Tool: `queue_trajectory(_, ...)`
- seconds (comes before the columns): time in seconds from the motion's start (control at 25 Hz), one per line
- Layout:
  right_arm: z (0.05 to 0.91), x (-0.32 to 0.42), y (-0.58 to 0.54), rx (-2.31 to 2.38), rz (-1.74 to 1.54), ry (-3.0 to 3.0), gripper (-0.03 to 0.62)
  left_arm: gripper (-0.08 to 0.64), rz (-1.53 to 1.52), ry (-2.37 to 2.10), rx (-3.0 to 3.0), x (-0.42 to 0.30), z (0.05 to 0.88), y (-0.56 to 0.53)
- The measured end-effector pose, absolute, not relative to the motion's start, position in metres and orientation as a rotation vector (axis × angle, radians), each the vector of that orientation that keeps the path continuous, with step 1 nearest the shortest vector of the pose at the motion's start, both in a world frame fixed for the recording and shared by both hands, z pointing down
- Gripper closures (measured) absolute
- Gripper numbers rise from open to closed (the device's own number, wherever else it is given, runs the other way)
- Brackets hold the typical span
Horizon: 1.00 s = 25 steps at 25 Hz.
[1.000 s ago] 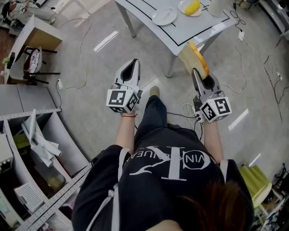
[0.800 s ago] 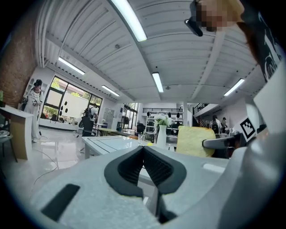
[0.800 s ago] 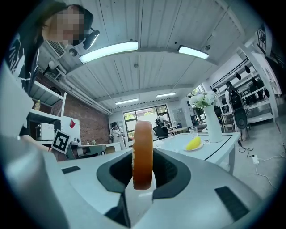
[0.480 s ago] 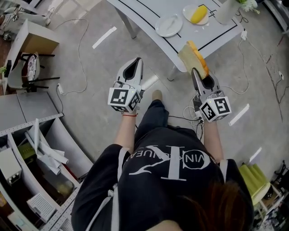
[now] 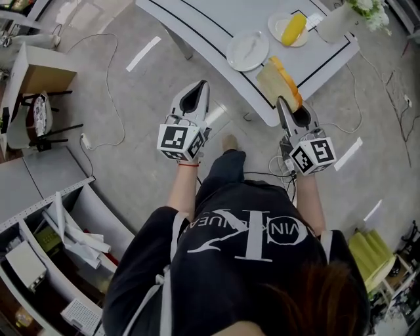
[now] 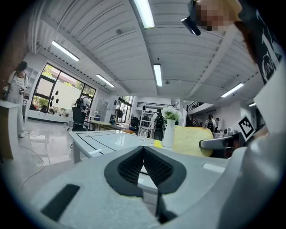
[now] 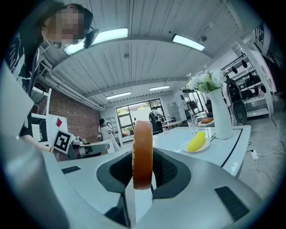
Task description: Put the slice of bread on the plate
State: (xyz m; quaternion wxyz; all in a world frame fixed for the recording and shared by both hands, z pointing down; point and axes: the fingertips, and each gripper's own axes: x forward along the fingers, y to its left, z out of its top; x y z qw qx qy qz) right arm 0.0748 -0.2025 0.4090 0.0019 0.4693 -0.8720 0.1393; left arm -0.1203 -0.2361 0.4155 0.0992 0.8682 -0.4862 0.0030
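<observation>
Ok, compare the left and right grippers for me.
The left gripper has its jaws together with nothing between them. The right gripper is clamped on the slice of bread, which it holds on edge. In the head view the left gripper's tip shows against the floor, while the right gripper's bread overlaps the edge of the table. Both point toward the table.

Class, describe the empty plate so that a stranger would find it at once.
Start at the white table with black lines. Two white plates sit near its corner. Pick the bare one, nearer the person; the other holds something yellow.
</observation>
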Motion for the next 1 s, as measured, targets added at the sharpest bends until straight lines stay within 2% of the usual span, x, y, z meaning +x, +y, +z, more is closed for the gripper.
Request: queue_trajectory(1.0,0.439,0.045,-0.301,1.339,0.631,-2.749,0.494,0.552,0.077,-1.389,2.521,-0.108,0.444,-0.32)
